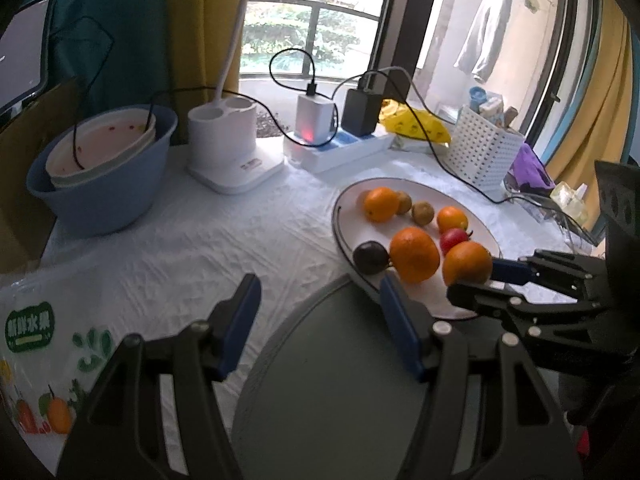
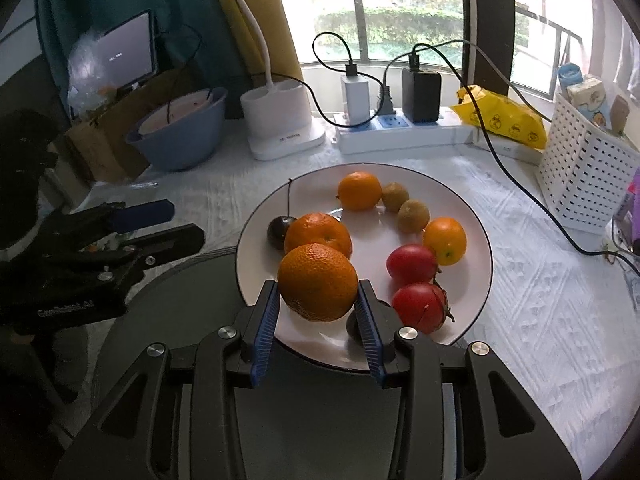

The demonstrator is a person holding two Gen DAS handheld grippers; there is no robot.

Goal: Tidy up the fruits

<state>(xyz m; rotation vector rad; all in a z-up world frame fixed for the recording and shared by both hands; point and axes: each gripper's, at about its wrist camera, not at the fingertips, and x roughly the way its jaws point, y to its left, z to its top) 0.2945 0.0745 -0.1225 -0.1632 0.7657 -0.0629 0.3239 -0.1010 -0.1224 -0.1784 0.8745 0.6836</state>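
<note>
A white plate (image 2: 476,280) holds several oranges, two kiwis (image 2: 413,216), two red fruits (image 2: 412,264) and a dark plum (image 2: 277,231). My right gripper (image 2: 318,300) is shut on an orange (image 2: 318,282) and holds it above the plate's near edge; it shows in the left wrist view (image 1: 474,274) with the orange (image 1: 466,262). A grey round plate (image 1: 332,380) lies in front, also in the right wrist view (image 2: 168,304). My left gripper (image 1: 320,292) is open and empty above the grey plate's far edge, left of the white plate (image 1: 348,200).
A blue bowl (image 1: 100,200) with a white bowl inside stands at the back left. A white lamp base (image 1: 228,148), a power strip with chargers (image 1: 336,144), a yellow packet (image 1: 416,124) and a white basket (image 1: 480,152) line the back. A printed fruit bag (image 1: 36,360) lies at the left.
</note>
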